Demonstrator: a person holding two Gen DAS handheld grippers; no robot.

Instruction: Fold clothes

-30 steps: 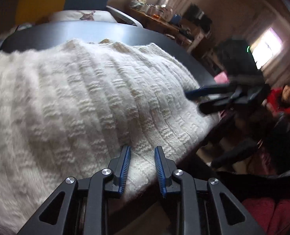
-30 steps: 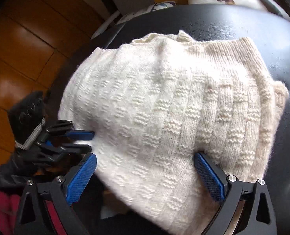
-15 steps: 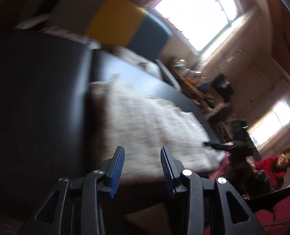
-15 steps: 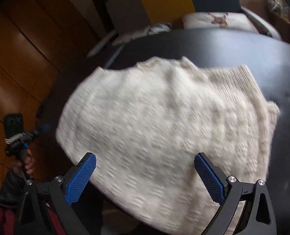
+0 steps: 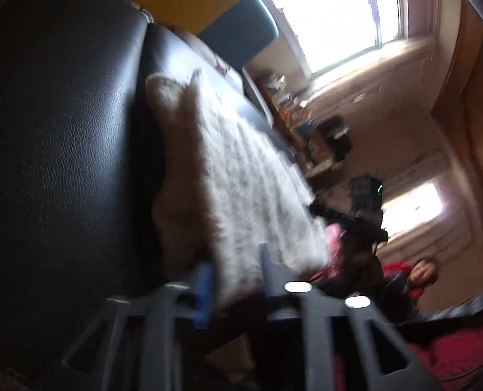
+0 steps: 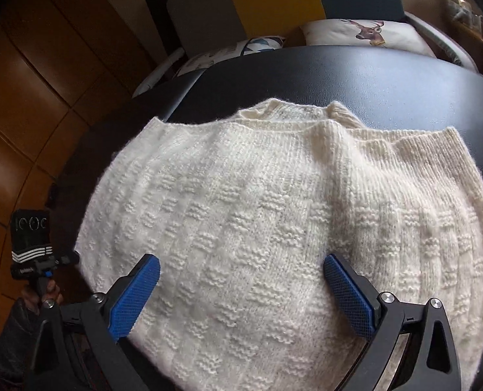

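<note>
From my right wrist camera, the cream-white basket-weave knitted sweater [image 6: 274,228] lies folded on the black leather-textured padded table [image 6: 388,78], filling the view from 9 o'clock round to 3 o'clock. My right gripper [image 6: 241,288] hangs over the sweater's near portion with its blue-padded fingers [image 6: 133,296] spread wide, gripping nothing; the knit shows between them, and I cannot tell whether the pads touch it. The ribbed hem edge runs across at 12 o'clock, with bare black surface beyond it and to 2 o'clock, so there is open room on the far side. At 9 o'clock the sweater's left edge sits close to the table's rim, with brown wooden floor [image 6: 22,114] beyond. My left gripper [image 6: 42,260] shows at 8 o'clock, off the table's edge and just beside the sweater's left corner. From the left wrist camera the picture is heavily blurred: the left gripper [image 5: 234,280] has its fingers apart, a strip of sweater [image 5: 241,179] seen in the gap, running up toward 12 o'clock. A wide stretch of bare black table [image 5: 62,146] lies from 8 to 11 o'clock. A white cushion with a deer print [image 6: 365,32] sits past the table at 1 o'clock in the right view.
</note>
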